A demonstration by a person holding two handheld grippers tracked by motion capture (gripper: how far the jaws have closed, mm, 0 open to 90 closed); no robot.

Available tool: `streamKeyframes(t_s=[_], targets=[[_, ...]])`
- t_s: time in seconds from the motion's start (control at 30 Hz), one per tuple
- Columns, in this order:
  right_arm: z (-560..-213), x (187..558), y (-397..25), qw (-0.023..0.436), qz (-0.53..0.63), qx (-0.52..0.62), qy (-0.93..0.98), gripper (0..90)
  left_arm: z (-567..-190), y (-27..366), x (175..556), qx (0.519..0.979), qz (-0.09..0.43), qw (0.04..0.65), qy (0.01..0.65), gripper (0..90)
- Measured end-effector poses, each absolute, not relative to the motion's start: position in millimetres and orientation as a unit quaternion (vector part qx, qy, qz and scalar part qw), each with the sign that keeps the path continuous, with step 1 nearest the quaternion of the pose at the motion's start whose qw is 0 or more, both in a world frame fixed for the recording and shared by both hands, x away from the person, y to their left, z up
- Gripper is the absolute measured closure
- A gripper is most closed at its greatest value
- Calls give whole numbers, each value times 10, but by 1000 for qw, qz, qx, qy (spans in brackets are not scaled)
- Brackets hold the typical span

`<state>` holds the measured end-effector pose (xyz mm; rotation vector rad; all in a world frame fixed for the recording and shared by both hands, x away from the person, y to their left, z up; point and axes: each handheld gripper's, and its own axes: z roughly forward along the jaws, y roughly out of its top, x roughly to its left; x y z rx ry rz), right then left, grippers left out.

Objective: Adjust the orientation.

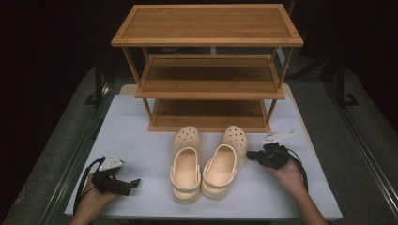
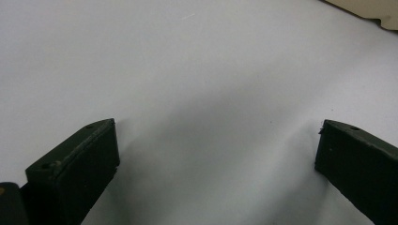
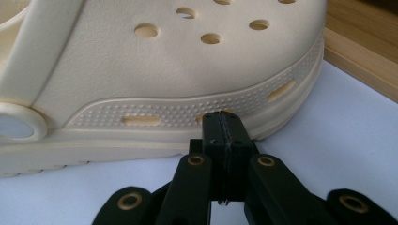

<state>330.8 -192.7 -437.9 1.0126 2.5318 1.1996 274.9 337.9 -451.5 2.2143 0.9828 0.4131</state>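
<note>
Awaiting shelving: pair of cream perforated foam clogs (image 1: 206,164) on the white table (image 1: 141,140), before the three-tier bamboo rack (image 1: 209,70). Right gripper (image 3: 224,129) (jaws pressed together, empty) noses the nearer clog's sidewall; left gripper (image 2: 216,154) gapes wide, well apart.

- The high view looks forward and down over my surface (image 1: 141,140) toward the shelf rack (image 1: 206,42).
- My left camera skims the bare surface closely.
- My right camera sits close against the right clog (image 3: 187,70), shared with the high view.
</note>
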Motion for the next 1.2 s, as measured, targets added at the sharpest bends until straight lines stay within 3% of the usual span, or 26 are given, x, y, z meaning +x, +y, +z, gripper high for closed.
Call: streamKeyframes(t_s=[0.97,1.2], targets=[[-4382,3571,-1494,64,403,320,855,894,-4514,3379,2750,849,158,335,377,0],[-4336,3533,-1604,71,414,340,842,826,-4514,3379,2750,849,158,336,377,0]])
